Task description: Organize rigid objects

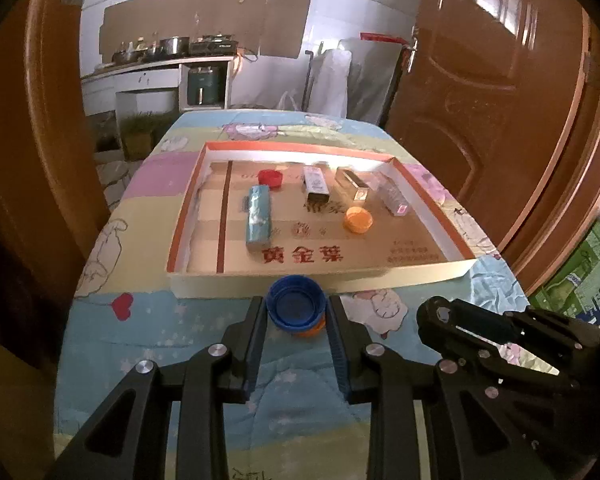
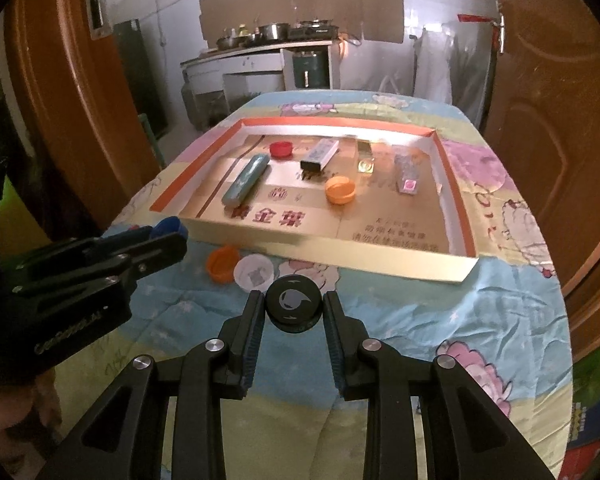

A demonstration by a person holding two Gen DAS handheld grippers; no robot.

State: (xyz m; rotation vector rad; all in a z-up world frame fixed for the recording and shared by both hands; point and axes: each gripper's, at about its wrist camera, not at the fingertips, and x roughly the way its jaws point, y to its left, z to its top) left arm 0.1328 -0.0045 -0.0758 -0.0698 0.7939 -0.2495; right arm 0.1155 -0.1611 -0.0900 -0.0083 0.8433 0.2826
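My left gripper (image 1: 296,306) is shut on a blue bottle cap (image 1: 296,304), held just above the tablecloth in front of the cardboard tray (image 1: 320,278). An orange cap (image 1: 310,332) peeks out beneath the blue one. My right gripper (image 2: 294,304) is shut on a black round lid (image 2: 294,302) with a white logo. On the cloth near it lie an orange cap (image 2: 222,264) and a white cap (image 2: 254,272). Inside the tray (image 2: 380,266) lie a red cap (image 1: 270,178), an orange cap (image 1: 358,219), a teal case (image 1: 258,220) and three small boxes.
The table wears a pastel cartoon cloth (image 1: 148,320) and stands between two brown doors (image 1: 492,80). A kitchen counter with pots (image 1: 160,52) is at the back. Green cartons (image 1: 572,280) sit at the right edge. In the right wrist view the left gripper (image 2: 100,264) is at the left.
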